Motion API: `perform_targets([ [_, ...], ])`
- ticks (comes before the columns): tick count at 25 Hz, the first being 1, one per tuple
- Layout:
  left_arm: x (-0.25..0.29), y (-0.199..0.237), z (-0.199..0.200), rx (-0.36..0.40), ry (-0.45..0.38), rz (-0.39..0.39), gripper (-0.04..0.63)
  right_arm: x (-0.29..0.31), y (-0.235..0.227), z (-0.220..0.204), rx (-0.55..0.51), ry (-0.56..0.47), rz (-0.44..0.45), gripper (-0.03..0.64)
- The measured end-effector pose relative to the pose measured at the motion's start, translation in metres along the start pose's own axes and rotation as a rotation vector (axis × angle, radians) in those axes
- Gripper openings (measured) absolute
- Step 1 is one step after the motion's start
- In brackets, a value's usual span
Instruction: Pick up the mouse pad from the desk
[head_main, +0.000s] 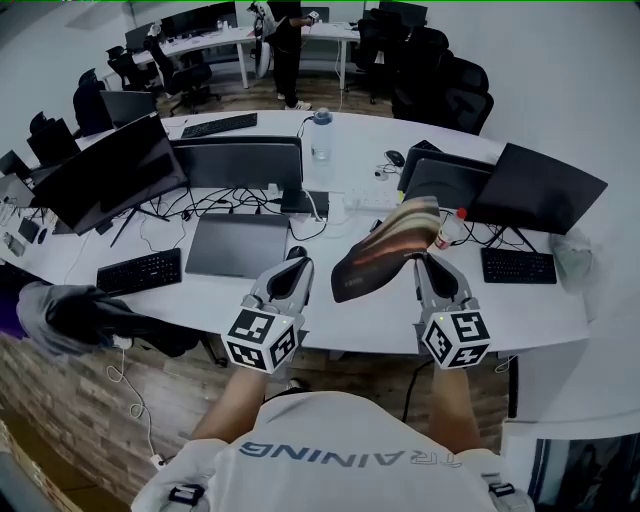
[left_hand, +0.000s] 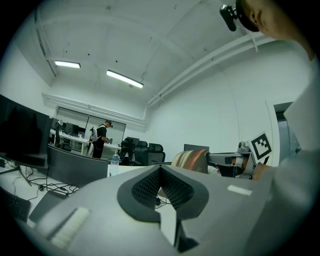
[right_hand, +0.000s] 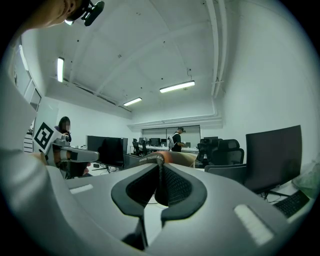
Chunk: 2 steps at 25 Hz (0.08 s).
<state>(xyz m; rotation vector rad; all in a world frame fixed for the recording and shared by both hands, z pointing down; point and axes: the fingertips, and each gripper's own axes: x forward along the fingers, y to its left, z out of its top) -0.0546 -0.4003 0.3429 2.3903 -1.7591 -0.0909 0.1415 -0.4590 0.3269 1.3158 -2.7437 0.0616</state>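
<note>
The mouse pad (head_main: 385, 250), dark underneath with orange and striped print on top, hangs curled above the white desk (head_main: 380, 310). My right gripper (head_main: 421, 260) is shut on its right edge. In the right gripper view the pad's thin edge (right_hand: 159, 161) is pinched between the pads, and the rest of it bulges beyond. My left gripper (head_main: 297, 268) hovers to the left of the pad, apart from it. Its jaws meet at the tips (left_hand: 162, 167) with nothing between them. From the left gripper view the pad (left_hand: 192, 160) and the right gripper (left_hand: 215, 159) show ahead.
On the desk lie a grey mat (head_main: 238, 245), a black mouse (head_main: 296, 252), keyboards (head_main: 140, 270), a tangle of cables, a water bottle (head_main: 321, 135) and several monitors (head_main: 240, 163). A person (head_main: 286, 50) stands at the far desks among office chairs.
</note>
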Motion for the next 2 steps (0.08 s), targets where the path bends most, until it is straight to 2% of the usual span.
perform_targets([
  [2, 0.0006, -0.0004, 0.0012, 0.003, -0.002, -0.001, 0.000, 0.0014, 0.0004, 0.0005, 0.001, -0.002, 0.004, 0.048],
])
